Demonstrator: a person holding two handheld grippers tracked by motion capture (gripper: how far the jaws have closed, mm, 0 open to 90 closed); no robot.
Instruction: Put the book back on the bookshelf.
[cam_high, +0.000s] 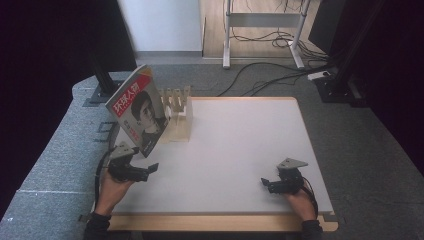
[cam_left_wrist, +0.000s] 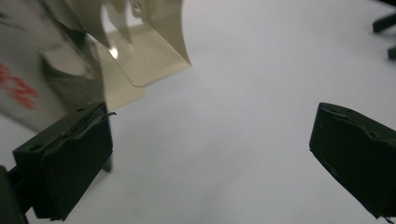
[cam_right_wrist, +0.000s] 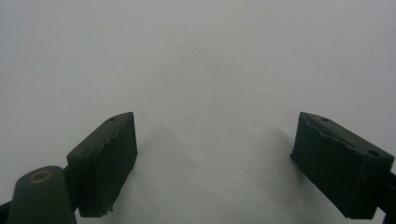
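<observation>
White worktop (cam_high: 240, 150) with a wooden slotted rack (cam_high: 179, 117) sitting at its far left part. A magazine (cam_high: 137, 110) with a red title block and a face on the cover is standing tilted, leaning against the rack's left side, its lower corner down near the left claw (cam_high: 150, 170). Left claw is resting low at the worktop's near left, jaws standing wide apart and holding nothing; in the left gripper view one jaw is sitting just beside the magazine's glossy cover (cam_left_wrist: 42, 70), contact unclear, with the rack's pale base (cam_left_wrist: 144, 56) beyond it. Right claw (cam_high: 267, 184) is sitting at the near right of the worktop, well apart from the magazine and rack, jaws spread apart and empty over bare white surface (cam_right_wrist: 196, 60). A hand is gripping each tool from the near edge.
</observation>
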